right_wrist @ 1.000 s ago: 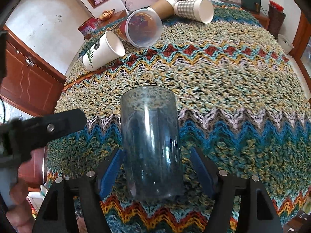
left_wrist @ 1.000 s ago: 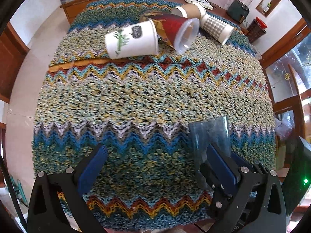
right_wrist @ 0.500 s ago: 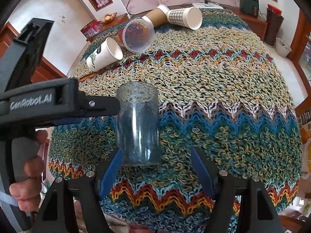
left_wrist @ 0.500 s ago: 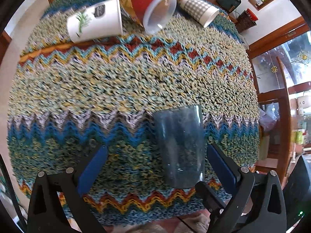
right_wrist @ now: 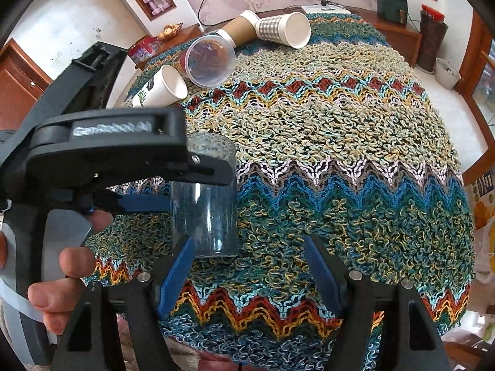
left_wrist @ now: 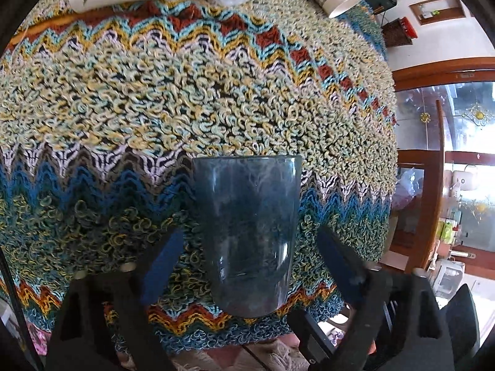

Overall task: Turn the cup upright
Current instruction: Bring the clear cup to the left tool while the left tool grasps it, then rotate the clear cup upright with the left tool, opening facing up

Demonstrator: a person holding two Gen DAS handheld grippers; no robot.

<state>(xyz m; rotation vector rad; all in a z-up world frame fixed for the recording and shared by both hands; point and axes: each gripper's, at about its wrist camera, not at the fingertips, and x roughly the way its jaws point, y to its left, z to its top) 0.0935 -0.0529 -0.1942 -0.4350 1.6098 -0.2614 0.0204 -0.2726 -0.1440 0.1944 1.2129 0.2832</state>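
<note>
Close view down onto a table covered with a looped zigzag cloth in blue, cream, red and gold. Near its front edge, a smoky blue-grey glass cup standing on the cloth, wider end toward the far side in the left view, so which end is open cannot be told. Left claw spread wide, blue pads either side of the cup with a clear gap on both, gripping nothing. Seen from the right, the same left claw reaching in sideways around the cup, held by a bare hand. Right claw also wide open and empty, just in front of the cup. Far across the table, lying on their sides: a white paper cup with a green sprig, a clear plastic cup, a brown paper cup and a checked paper cup.
</note>
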